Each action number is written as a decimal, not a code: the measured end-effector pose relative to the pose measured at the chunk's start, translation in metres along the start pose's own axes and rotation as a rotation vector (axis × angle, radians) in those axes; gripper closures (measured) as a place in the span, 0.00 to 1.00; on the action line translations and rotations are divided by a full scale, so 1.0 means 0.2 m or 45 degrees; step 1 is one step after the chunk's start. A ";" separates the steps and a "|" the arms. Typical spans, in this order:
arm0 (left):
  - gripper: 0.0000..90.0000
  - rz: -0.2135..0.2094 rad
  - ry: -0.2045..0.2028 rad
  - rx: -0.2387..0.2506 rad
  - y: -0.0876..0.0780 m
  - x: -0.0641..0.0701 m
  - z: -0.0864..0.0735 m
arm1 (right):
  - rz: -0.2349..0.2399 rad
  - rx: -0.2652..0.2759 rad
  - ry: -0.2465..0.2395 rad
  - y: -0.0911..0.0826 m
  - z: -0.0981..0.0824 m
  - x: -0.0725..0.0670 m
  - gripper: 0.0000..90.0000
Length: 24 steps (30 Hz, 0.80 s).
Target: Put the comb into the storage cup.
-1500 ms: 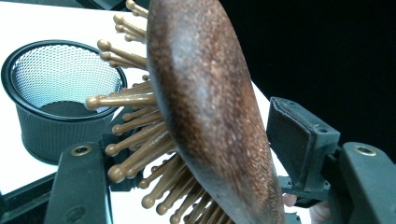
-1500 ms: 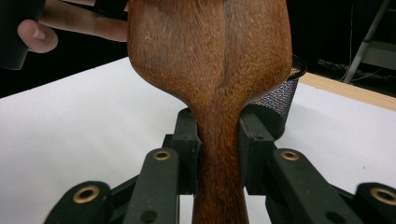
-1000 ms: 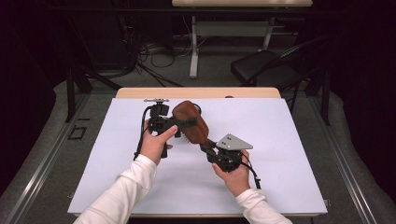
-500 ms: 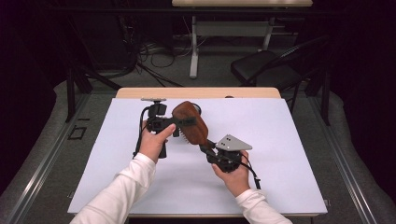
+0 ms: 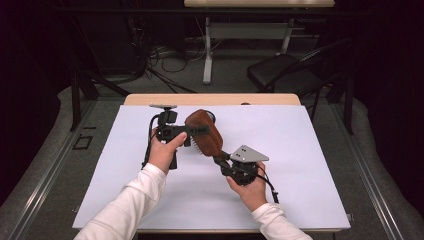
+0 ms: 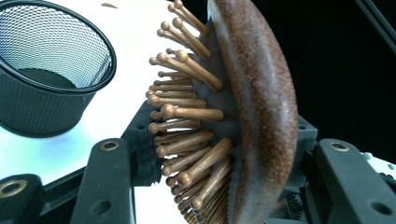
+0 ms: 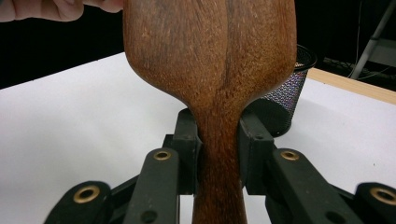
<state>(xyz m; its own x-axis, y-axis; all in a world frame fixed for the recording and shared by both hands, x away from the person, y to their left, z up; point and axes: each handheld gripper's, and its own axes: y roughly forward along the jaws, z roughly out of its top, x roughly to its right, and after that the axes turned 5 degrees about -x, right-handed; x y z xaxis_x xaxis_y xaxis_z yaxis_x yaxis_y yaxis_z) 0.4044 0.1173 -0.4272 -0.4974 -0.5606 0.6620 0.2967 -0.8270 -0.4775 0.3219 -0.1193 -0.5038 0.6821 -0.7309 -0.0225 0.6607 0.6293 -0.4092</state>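
While the right gripper clamps the handle of the wooden hairbrush between its two pads, the left gripper has just been closing its jaws on the brush head. In the right gripper view the narrow neck of the hairbrush sits squarely between the black pads, which press on it from both sides, and the smooth brown back of the paddle rises toward the top of the picture. In the left gripper view the hairbrush stands edge-on between the jaws: one pad lies against the wooden pins, the other against the rounded back, so the head is gripped across its thickness.

From the high view the brush is held up over the white table sheet, a little left of the middle and toward the far half, tilted so that its head points to the far left and its handle runs down to the near right. A black mesh cup stands on the sheet just beyond the brush head; its rim peeks out behind the paddle in the right gripper view. Both hands, in white sleeves, come in from the near edge, the left hand left of the brush and the right hand nearer.
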 end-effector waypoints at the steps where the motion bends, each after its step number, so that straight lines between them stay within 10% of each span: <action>1: 0.50 -0.001 -0.008 0.000 0.00 0.00 0.00 | 0.000 -0.002 -0.002 0.00 0.00 0.00 0.80; 24: 0.53 -0.029 -0.101 -0.026 -0.01 -0.02 0.00 | 0.006 -0.010 -0.011 0.01 -0.01 0.00 0.80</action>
<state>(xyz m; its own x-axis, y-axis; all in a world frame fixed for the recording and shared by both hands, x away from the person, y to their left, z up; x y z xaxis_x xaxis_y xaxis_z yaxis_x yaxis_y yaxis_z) 0.4048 0.1213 -0.4288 -0.4373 -0.5441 0.7161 0.2692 -0.8389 -0.4730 0.3221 -0.1180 -0.5069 0.6876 -0.7259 -0.0167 0.6554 0.6304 -0.4160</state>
